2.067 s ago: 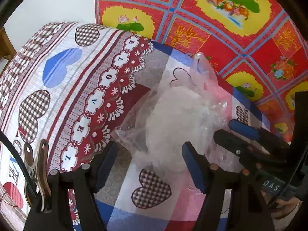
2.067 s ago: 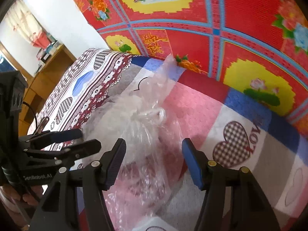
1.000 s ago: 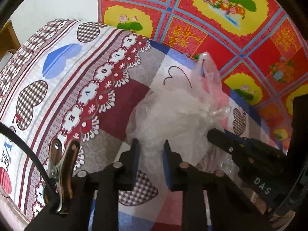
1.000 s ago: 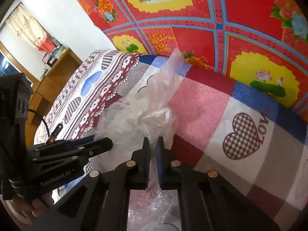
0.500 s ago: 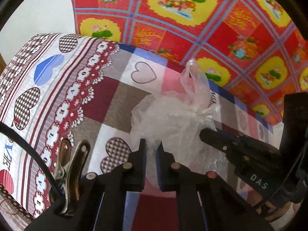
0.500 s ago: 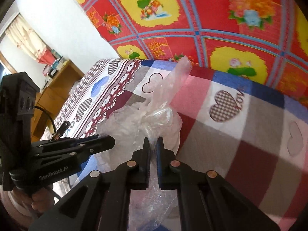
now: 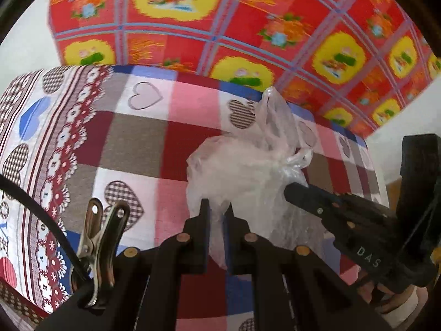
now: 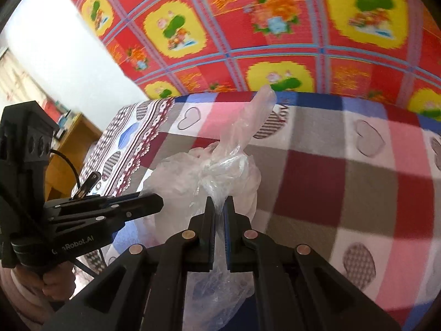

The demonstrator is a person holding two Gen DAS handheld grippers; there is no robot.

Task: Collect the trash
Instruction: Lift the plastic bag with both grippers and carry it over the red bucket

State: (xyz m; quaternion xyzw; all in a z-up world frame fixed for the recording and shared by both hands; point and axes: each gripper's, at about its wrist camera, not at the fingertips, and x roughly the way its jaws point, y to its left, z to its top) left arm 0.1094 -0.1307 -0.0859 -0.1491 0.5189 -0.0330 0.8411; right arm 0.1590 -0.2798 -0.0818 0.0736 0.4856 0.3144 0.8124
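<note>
- Bag (image 7: 248,171) of clear plastic, knotted at the top: a second ago it rested on the checked bedspread (image 7: 132,138); now it hangs just above it.
- Your left tool (image 7: 217,215) has finished closing, pinching film at the bag's near edge.
- Your right tool (image 8: 219,212) stays clamped just below the bag's knot.
- Judgement: pickup done; carry to the bin remains.

Clear plastic bag (image 7: 248,165), heart-patterned checked bedspread (image 7: 132,143), red-yellow floral cloth (image 7: 220,22).
</note>
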